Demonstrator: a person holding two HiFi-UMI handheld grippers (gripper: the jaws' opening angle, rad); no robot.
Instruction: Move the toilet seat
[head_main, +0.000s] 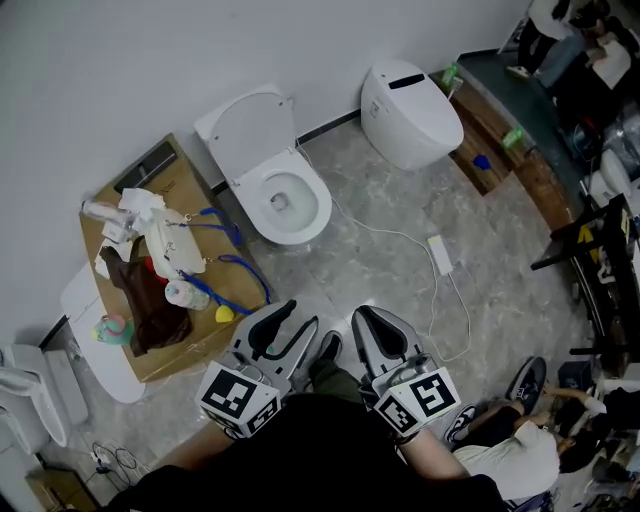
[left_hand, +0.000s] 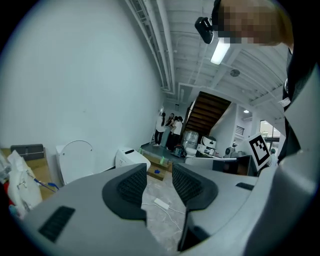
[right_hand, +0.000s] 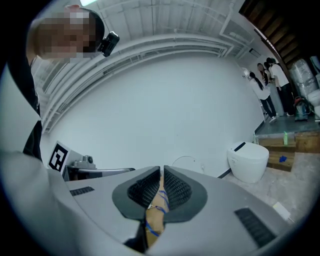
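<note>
Head view: left gripper (head_main: 299, 316) fingers apart, right gripper (head_main: 366, 314) fingers together, square-marker cube (head_main: 238, 398) on each.

A cardboard box (head_main: 186, 190) by the wall carries a brown bag (head_main: 150, 298) at its left edge, blue lanyards (head_main: 246, 266) and a bottle (head_main: 183, 294). A power strip (head_main: 440, 254) lies on the floor (head_main: 385, 195), near a closed toilet (head_main: 410, 112).

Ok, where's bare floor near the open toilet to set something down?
Bare floor: between white cable and wooden step, and between open toilet and closed toilet. Crowded: the cardboard box left of it.
</note>
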